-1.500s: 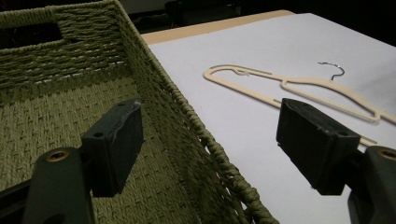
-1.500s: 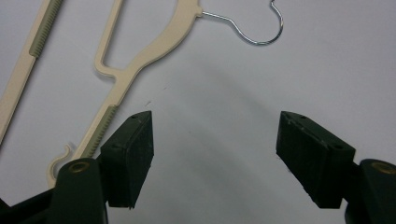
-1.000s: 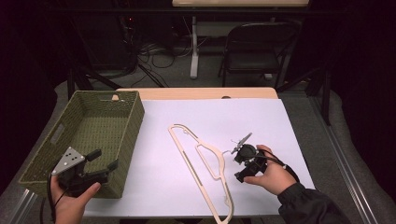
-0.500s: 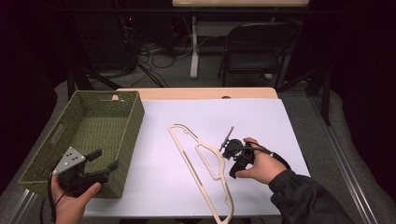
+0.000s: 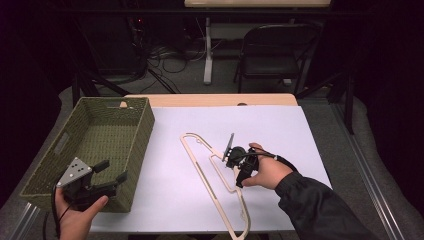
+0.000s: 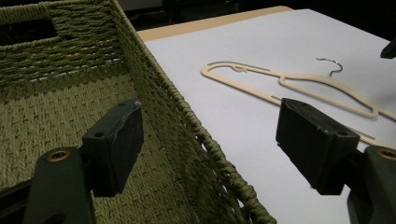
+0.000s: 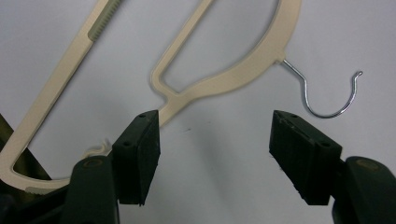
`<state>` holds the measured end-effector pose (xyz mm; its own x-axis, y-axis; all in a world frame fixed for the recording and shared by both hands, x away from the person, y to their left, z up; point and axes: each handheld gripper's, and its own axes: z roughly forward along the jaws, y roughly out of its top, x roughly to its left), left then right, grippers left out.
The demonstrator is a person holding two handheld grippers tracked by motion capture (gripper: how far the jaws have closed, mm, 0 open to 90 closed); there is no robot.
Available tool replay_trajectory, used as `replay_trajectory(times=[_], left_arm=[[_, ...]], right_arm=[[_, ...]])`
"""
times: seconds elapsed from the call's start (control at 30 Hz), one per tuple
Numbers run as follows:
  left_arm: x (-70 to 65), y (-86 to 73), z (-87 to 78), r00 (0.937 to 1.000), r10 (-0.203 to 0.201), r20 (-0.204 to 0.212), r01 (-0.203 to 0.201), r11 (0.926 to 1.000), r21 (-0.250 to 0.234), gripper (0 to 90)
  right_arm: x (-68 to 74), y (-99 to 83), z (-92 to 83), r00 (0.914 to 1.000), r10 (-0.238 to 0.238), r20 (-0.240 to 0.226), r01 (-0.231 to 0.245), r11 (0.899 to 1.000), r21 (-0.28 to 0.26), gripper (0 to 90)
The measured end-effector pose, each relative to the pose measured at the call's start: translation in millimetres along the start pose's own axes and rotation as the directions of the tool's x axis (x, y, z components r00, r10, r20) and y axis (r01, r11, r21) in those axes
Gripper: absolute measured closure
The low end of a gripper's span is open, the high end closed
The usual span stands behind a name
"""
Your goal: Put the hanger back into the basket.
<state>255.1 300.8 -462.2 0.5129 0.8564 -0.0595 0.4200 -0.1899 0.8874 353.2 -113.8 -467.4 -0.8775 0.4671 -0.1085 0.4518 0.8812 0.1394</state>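
Note:
A cream hanger (image 5: 205, 180) with a metal hook lies flat on the white sheet, running from the middle toward the front edge. My right gripper (image 5: 231, 160) hovers at its neck, held by a hand in a dark sleeve. In the right gripper view the jaws (image 7: 215, 158) stand open and have just been closing slightly, with bare sheet between them; the hanger (image 7: 233, 74) and hook (image 7: 306, 88) lie just beyond the tips. My left gripper (image 5: 112, 171) is open at the green basket's (image 5: 145, 130) near right corner, its jaws (image 6: 210, 144) straddling the basket wall (image 6: 196, 130).
The woven basket stands at the table's left. White sheet lies open between basket and hanger (image 6: 224, 78) and to the right of the hanger. A folding chair (image 5: 280, 55) and cables are on the floor behind the table.
My right gripper has moved left across the sheet, from right of the hook to the hanger's neck. The left gripper has stayed by the basket.

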Motion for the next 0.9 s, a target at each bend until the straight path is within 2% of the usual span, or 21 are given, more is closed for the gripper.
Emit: replay_trajectory(times=[0.4, 0.6, 0.7, 0.8, 0.9], left_arm=[[0.5, 0.1, -0.5, 1.0, -0.002, 0.0, 0.002, 1.0, -0.001, 23.5], [0.4, 0.0, 0.0, 1.0, -0.002, 0.001, 0.002, 1.0, 0.001, 23.5], [0.6, 0.1, -0.2, 1.0, -0.002, 0.001, 0.002, 1.0, 0.001, 23.5], [0.5, 0.3, -0.2, 1.0, -0.003, 0.002, 0.003, 1.0, 0.003, 23.5], [0.6, 0.5, -0.2, 1.0, -0.001, 0.002, 0.001, 1.0, 0.003, 23.5]], right_arm=[[-4.7, 31.0, -0.5, 0.9984, -0.057, -0.006, 0.057, 0.998, 0.027, 35.5], [-6.7, 41.6, 1.7, 0.9986, -0.052, -0.005, 0.052, 0.998, 0.019, 33.2], [-7.9, 46.1, 5.6, 0.9986, -0.051, 0.012, 0.051, 0.998, 0.024, 31.9], [-9.2, 49.9, 10.1, 0.9986, -0.053, 0.003, 0.053, 0.998, 0.031, 37.2], [-11.2, 54.4, 14.1, 0.9986, -0.052, -0.001, 0.052, 0.998, 0.033, 37.1]])
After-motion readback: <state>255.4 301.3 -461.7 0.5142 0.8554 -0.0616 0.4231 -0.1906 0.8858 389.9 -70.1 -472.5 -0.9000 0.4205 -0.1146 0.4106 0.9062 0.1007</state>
